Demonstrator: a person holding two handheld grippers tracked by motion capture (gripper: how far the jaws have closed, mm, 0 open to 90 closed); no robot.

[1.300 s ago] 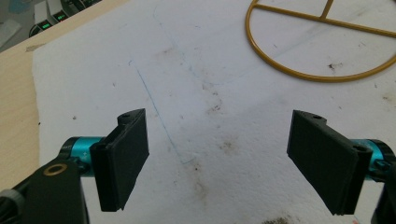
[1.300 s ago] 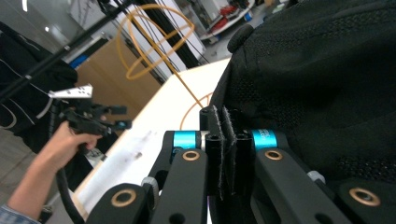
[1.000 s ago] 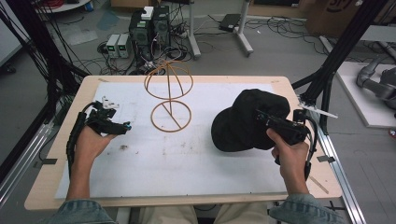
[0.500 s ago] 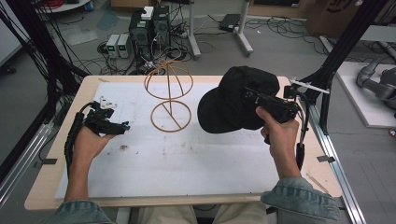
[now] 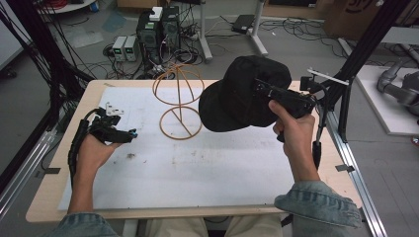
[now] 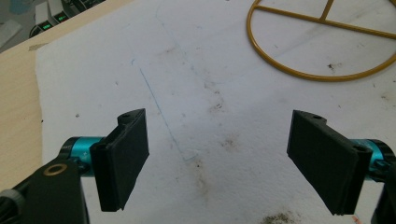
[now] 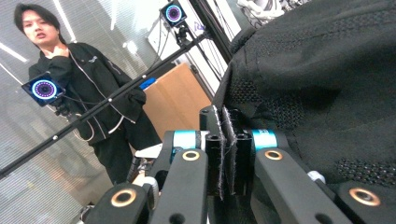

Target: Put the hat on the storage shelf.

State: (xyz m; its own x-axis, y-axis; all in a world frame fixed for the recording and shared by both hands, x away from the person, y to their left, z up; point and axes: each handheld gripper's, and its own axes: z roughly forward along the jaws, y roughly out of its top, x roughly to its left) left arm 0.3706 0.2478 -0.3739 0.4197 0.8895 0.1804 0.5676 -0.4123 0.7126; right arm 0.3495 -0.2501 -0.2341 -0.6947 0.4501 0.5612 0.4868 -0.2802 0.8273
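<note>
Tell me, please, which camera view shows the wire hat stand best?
The high view: the whole wire hat stand shows there, its dome frame, stem and ring base standing on the white mat. The left gripper view catches part of its ring base.

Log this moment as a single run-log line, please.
right gripper: shut on black cap, lifted beside wire stand | left gripper: open, empty, above white mat

Both forearms in from the near edge, one gripper per hand.
Left hand (image 5: 94, 148) rests low at the left of the table, its left gripper (image 5: 129, 135) pointing right, jaws spread wide apart with nothing between them. Right hand (image 5: 292, 129) is raised at the far right, denim sleeve (image 5: 318, 205) at the forearm; right gripper (image 7: 223, 144) has its jaws pressed together on black cap (image 5: 242, 94) fabric.
</note>
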